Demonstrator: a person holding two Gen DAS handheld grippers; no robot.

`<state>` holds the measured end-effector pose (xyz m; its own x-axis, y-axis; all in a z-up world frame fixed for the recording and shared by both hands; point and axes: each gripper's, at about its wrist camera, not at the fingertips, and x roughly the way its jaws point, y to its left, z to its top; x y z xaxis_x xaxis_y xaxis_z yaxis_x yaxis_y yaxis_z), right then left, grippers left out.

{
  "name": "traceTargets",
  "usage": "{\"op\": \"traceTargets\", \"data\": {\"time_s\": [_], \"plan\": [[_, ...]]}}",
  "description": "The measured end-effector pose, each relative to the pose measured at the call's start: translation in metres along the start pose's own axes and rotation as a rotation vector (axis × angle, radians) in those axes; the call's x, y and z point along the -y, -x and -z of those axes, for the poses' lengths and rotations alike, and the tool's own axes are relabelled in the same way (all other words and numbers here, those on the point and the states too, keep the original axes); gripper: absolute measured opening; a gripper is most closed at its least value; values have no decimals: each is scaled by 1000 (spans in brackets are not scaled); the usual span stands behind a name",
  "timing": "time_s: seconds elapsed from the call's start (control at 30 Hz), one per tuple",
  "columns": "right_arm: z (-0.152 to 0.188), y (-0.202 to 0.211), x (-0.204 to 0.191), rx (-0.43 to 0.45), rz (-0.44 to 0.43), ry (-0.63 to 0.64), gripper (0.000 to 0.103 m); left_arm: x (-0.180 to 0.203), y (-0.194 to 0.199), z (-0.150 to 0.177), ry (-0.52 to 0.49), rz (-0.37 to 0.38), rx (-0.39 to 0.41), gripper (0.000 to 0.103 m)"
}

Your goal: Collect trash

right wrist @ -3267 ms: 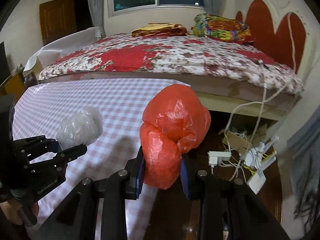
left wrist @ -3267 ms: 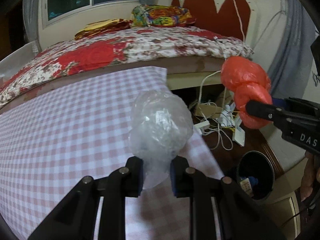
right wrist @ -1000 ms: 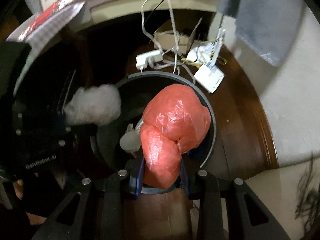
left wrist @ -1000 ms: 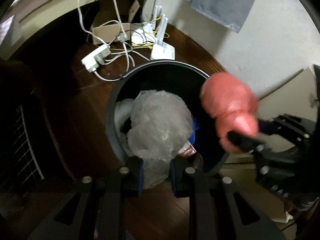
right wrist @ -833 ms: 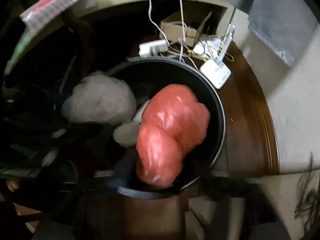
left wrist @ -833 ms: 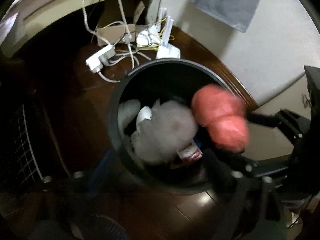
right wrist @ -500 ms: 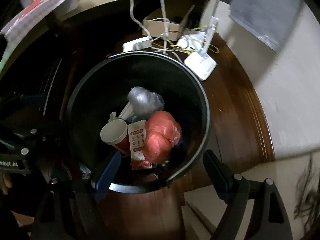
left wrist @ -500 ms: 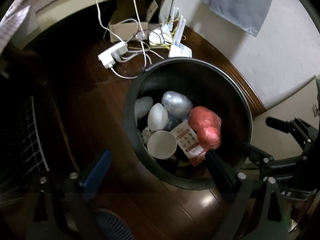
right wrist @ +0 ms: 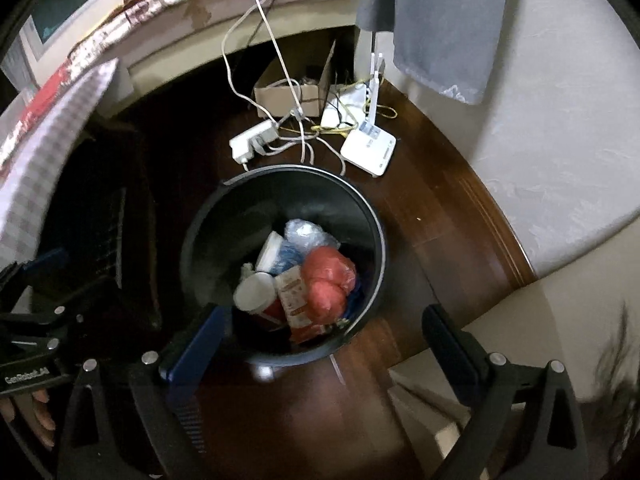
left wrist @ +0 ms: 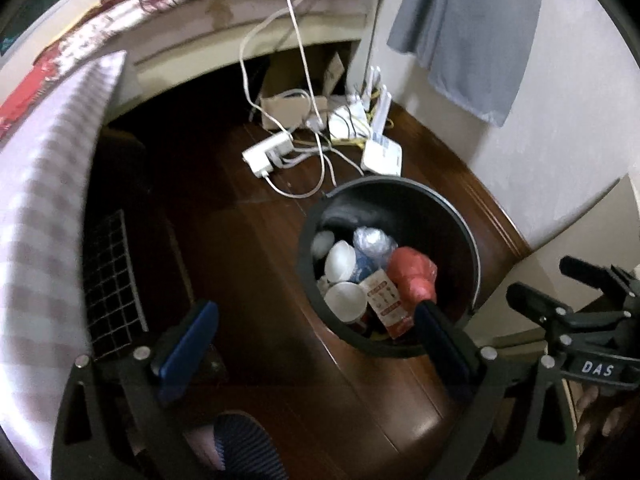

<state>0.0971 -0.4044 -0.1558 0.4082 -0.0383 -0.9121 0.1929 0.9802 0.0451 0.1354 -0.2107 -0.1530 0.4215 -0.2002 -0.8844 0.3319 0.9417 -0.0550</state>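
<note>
A black trash bin (left wrist: 474, 240) (right wrist: 380, 240) stands on the dark wood floor. Inside it lie the red plastic bag (left wrist: 412, 276) (right wrist: 326, 276) and the crumpled clear plastic bag (left wrist: 372, 240) (right wrist: 306, 234), among paper cups and a carton. My left gripper (left wrist: 312, 338) hangs above the bin's near left side, wide open and empty. My right gripper (right wrist: 322, 334) hovers over the bin's near rim; its jaws are opening with nothing between them. Each gripper also shows in the other's view: the right gripper (left wrist: 542, 278) at the right edge, the left gripper (right wrist: 44, 276) at the left edge.
Beyond the bin lie a white power strip (left wrist: 266, 154), a router (right wrist: 368, 146), tangled cables and a cardboard box (right wrist: 288, 94). A pink checked tablecloth (left wrist: 44, 208) hangs at the left with a wire grid (left wrist: 110, 276) below. A grey cloth (left wrist: 468, 32) hangs on the wall.
Both grippers opened and let go of their bags, which dropped into the bin. Both grippers then rose away from the bin, so it looks smaller now.
</note>
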Motion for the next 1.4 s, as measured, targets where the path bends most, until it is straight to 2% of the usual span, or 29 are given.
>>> {"op": "traceTargets", "data": {"time_s": [0.13, 0.2, 0.23, 0.43, 0.7, 0.87, 1.1, 1.4], "plan": [[1, 25, -15, 15, 20, 14, 100, -3, 30, 1, -29, -62, 31, 99], [2, 41, -26, 35, 13, 21, 100, -6, 57, 3, -62, -70, 103, 100], [3, 48, -30, 47, 10, 25, 100, -9, 66, 3, -64, -68, 111, 101], [5, 83, -65, 98, -7, 59, 100, -46, 97, 5, -2, -57, 157, 101], [2, 128, -125, 183, -29, 139, 100, -90, 140, 23, 43, -103, 232, 101], [5, 152, -164, 243, -22, 195, 100, -120, 164, 41, 103, -153, 271, 101], [17, 175, -213, 296, -31, 267, 100, -150, 196, 65, 199, -181, 344, 101], [30, 207, -251, 350, -54, 282, 100, -180, 231, 91, 213, -225, 404, 101]]}}
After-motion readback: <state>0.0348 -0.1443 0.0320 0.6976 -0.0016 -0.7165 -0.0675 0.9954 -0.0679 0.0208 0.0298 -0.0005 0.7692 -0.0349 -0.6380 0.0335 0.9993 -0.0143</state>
